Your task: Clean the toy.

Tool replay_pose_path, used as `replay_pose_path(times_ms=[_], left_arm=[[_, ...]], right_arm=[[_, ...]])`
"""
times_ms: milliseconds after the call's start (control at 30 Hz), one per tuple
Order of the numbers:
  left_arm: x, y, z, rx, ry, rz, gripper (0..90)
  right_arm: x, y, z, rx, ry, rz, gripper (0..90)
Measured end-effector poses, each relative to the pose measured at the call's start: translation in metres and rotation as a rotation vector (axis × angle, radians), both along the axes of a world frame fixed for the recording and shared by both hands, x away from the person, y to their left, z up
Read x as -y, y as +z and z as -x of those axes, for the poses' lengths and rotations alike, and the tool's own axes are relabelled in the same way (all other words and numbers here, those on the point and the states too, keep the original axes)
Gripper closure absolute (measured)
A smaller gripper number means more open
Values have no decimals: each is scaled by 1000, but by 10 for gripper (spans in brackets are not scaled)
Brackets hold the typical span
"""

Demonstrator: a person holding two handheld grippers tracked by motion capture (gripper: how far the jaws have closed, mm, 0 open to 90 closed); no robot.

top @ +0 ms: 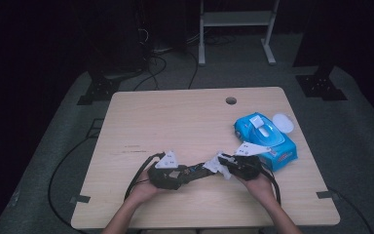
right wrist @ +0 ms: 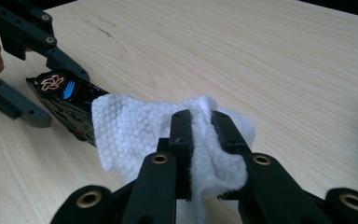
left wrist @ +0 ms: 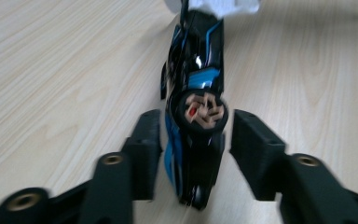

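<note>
- The toy car [left wrist: 193, 116], black with blue trim, lay near the front edge of the desk [top: 175, 117], its long axis running left to right between the two grippers.
- The left gripper [left wrist: 193, 154] was nearer: its jaws stood part open on either side of the car's end, the pads [left wrist: 149, 144] clear of its sides.
- The right gripper [right wrist: 200, 121] pinched a white wipe [right wrist: 135, 126], draped over the car's far end.
- A blue wipe pack [top: 268, 139] sat by the right edge.
</note>
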State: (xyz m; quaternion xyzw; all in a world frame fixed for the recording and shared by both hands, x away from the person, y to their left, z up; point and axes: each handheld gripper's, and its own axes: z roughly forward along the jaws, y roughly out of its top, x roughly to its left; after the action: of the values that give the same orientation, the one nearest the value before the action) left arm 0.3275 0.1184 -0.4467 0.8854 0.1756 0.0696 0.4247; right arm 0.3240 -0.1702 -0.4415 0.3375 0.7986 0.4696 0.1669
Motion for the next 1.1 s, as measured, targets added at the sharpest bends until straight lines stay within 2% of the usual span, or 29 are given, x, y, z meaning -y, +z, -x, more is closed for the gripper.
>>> replay_pose_path(times_ms=[33,67,133,233,300,367,400,433,567,667,700,733,800,1000,1100], left_arm=[[0,0,0,0,0,0,436],[5,1,-1,2,-1,-27,436],[14,3,-4,19,-2,-92,376],[22,4,-9,6,-14,-146,386],[22,4,-12,0,-13,-163,439],[18,3,-13,-1,-14,-174,564],[14,4,-14,-23,-23,-168,570],[12,4,-15,-25,-25,-170,572],[-1,4,-12,-26,-12,-181,577],[-10,5,-8,-21,-7,-205,582],[-10,6,-7,-17,-2,-214,575],[-9,8,-7,-22,4,-226,473],[-4,11,-8,-19,2,-254,387],[19,21,-16,3,-33,-291,359],[31,20,-21,-6,-45,-314,360]], right_arm=[[0,0,0,0,0,0,791],[-1,0,-1,-9,-2,-7,791],[-4,-1,-3,-9,3,-22,791],[-9,-2,-3,-2,15,-20,791],[-13,-2,-2,-6,28,-21,792],[-17,-2,-3,-1,37,-22,792],[-17,-2,-3,-2,35,-23,792],[-16,-1,-4,0,31,-21,793],[-8,-3,-7,-21,-4,-40,793],[-3,-5,-9,-39,-16,-59,793],[-4,-5,-9,-41,-16,-60,793],[-4,-5,-9,-46,-15,-64,792],[-6,-6,-9,-46,-11,-66,792],[-6,-7,-10,-47,-1,-56,792],[-3,-7,-10,-47,-8,-62,792]])
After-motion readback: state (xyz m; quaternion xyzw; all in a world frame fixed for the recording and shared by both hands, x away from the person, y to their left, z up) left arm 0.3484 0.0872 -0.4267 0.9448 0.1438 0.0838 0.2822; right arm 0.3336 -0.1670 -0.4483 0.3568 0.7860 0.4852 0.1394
